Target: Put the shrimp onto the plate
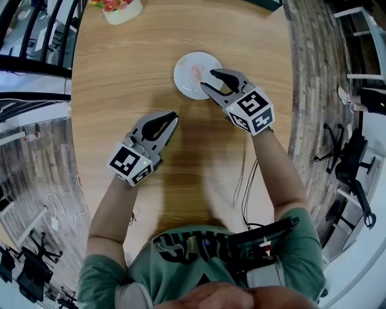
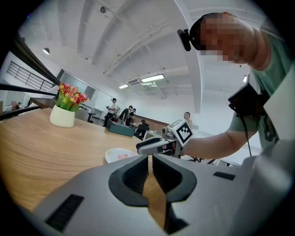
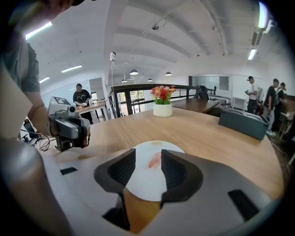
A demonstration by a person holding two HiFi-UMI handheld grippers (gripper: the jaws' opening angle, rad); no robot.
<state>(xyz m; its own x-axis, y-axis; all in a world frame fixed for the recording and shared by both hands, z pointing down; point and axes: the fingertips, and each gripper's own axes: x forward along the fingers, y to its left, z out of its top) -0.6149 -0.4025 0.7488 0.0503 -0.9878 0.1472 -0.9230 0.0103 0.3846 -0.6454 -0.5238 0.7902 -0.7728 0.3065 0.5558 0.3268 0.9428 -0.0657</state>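
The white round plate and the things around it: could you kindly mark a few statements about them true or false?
1. The pink shrimp lies on the white round plate. True.
2. The right hand-held gripper is clamped on the shrimp. False: its jaws stand apart, clear of the shrimp.
3. The left hand-held gripper holds the plate. False: it is shut and empty, above the bare wooden table, apart from the plate.
4. A white pot of red and yellow flowers stands on the table. True.
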